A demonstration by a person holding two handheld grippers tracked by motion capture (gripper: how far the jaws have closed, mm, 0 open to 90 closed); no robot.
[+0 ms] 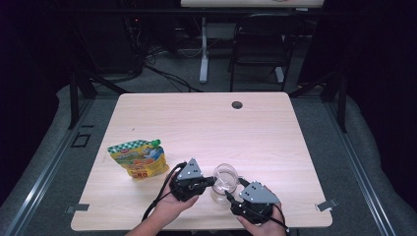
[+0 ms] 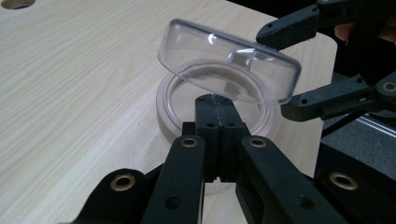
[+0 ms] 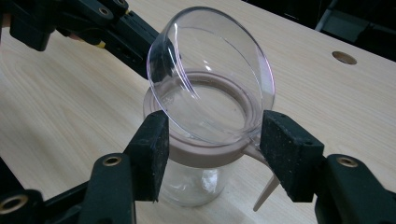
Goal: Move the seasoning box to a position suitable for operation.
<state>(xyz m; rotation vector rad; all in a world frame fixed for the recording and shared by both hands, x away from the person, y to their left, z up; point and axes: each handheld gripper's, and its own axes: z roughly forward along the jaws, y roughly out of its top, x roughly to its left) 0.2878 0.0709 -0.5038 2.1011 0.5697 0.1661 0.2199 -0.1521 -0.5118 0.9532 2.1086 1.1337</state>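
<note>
**Jar lid tipped up between my two claws**

The only print I can see is on the pouch (image 1: 139, 158), which has a green checked top band, a green cap and a yellow front with red and orange pictures. The lettering is too small for me to read. The pouch lies just left of the jar (image 1: 223, 184), near the front edge of the table (image 1: 196, 118).

My left claw (image 2: 216, 100) is shut, its two jaws pressed together, and it pinches the near side of the jar's pinkish rim (image 2: 164, 121). In the high view, this claw (image 1: 210, 181) touches the jar from the left.

My right claw (image 3: 215, 140) stands apart, one pad on each side of the rim and close against it. I cannot tell whether the pads press on it. From above, this claw (image 1: 234, 195) sits at the jar's front right.

The clear domed lid (image 3: 210, 74) is tilted steeply over the jar's mouth, its lower edge down at the rim and its upper edge raised. A thin pinkish tab (image 3: 267, 189) hangs down beside the right pad. The jar stands upright on the table, between my two claws.
</note>
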